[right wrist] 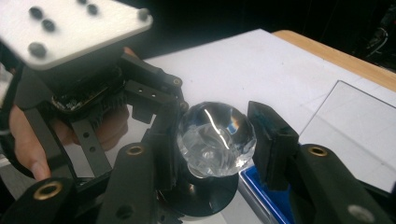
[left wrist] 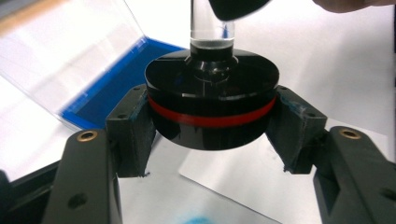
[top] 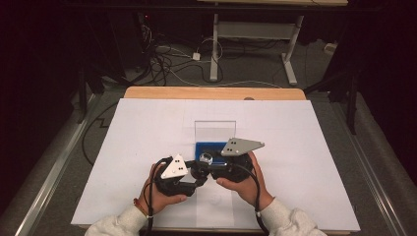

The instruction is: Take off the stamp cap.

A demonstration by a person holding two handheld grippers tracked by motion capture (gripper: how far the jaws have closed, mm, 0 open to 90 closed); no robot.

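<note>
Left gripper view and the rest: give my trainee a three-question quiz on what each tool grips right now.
1. True or false: the left tool clamps the black disc base with the red ring.
2. What does the right tool grip? A) the clear glass ball B) the blue case tray C) nothing
3. Fill in: the case's clear lid stands ____.
Key: 1 true; 2 A; 3 open

Round black base (left wrist: 211, 105) with red band, clear crystal ball (right wrist: 215, 139) on glass stem above it, beside open blue case (left wrist: 112, 88)
</note>
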